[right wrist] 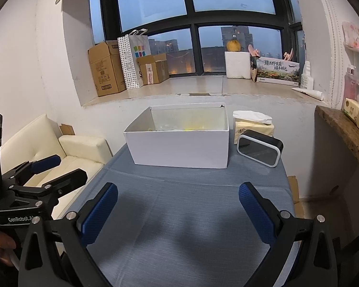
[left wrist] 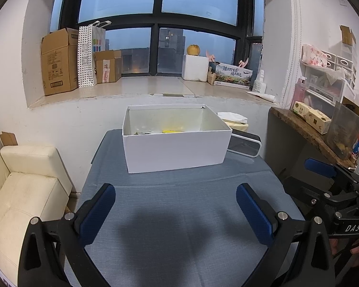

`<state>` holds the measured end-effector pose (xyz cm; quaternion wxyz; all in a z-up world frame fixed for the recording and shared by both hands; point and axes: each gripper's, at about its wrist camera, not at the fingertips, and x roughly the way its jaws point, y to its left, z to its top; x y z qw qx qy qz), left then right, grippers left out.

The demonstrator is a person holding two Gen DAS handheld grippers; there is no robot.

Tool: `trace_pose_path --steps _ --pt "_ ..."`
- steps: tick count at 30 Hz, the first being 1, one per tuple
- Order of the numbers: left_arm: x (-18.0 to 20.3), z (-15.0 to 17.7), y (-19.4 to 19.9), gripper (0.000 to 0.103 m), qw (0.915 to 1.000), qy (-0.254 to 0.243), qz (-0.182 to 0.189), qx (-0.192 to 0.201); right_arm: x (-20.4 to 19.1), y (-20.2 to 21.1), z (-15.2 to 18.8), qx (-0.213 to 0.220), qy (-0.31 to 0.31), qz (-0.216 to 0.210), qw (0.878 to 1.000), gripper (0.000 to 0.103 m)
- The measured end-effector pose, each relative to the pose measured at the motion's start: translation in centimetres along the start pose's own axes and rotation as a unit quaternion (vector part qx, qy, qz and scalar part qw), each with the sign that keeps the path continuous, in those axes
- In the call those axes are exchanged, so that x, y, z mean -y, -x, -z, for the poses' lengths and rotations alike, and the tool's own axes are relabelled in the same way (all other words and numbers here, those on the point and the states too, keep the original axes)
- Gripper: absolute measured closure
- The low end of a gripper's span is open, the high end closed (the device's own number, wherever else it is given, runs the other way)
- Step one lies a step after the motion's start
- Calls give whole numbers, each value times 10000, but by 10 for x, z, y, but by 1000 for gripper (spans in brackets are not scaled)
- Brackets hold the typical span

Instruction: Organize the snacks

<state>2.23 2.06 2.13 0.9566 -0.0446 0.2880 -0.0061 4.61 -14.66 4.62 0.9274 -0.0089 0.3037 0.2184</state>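
At lower left of the left wrist view a cream sofa [left wrist: 24, 191] sits beside the blue-grey tablecloth [left wrist: 179, 215]; the left gripper [left wrist: 176, 211] spreads wide and empty at the bottom of the frame; above it, at centre, the white box [left wrist: 177, 150] stands with its long axis across the frame, open top up, yellow snack packets [left wrist: 171, 131] lying inside; just right, a black clock [left wrist: 245, 144]; in the right wrist view the right gripper [right wrist: 178, 211] also gapes wide, empty.

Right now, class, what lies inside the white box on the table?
Inside the white box, a yellow packet and some pale wrappers show near the floor. The front wall hides the rest, so contents cannot be counted.
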Motion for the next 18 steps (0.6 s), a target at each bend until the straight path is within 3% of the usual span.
trace_pose_path --steps 18 --pt "1 1 4 0 9999 2 73 78 0 0 1 16 10 1 10000 0"
